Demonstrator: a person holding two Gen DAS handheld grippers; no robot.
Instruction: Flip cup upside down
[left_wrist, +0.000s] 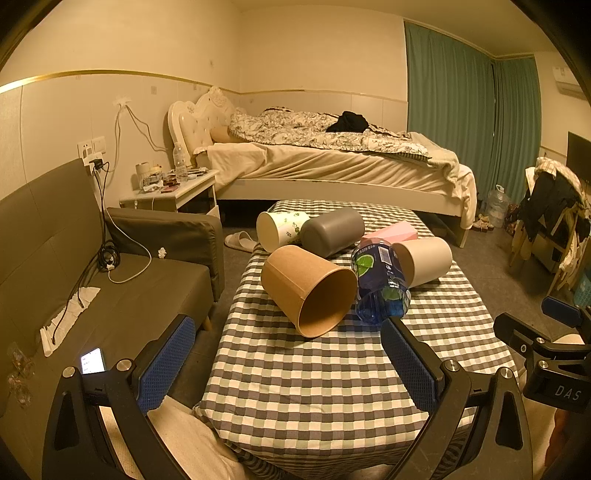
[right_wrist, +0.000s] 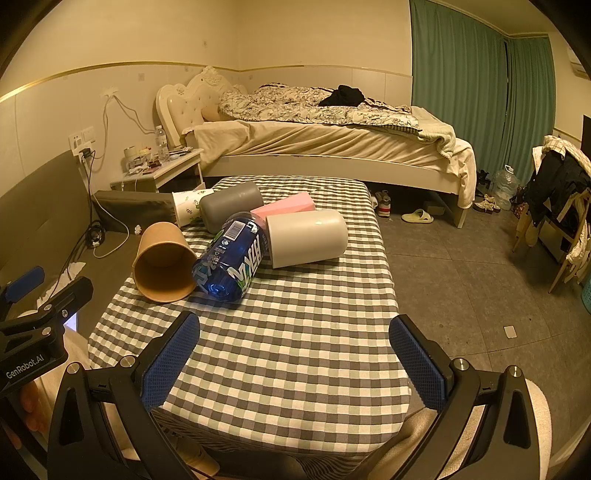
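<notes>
Several cups lie on their sides on the checkered table (left_wrist: 314, 376) (right_wrist: 295, 350). A brown paper cup (left_wrist: 306, 291) (right_wrist: 162, 264) lies nearest, mouth toward me. Behind it lie a grey cup (left_wrist: 332, 230) (right_wrist: 231, 205), a white leaf-print cup (left_wrist: 280, 230) (right_wrist: 186, 205) and a beige cup (left_wrist: 423, 260) (right_wrist: 306, 238). My left gripper (left_wrist: 288, 358) is open and empty, short of the brown cup. My right gripper (right_wrist: 295, 354) is open and empty over the table's near part.
A blue plastic bottle (left_wrist: 380, 280) (right_wrist: 231, 256) lies between the brown and beige cups. A pink box (left_wrist: 391, 232) (right_wrist: 284, 205) sits behind. A sofa (left_wrist: 92, 277) stands left, a bed (left_wrist: 332, 162) behind, a chair with clothes (left_wrist: 554, 221) right.
</notes>
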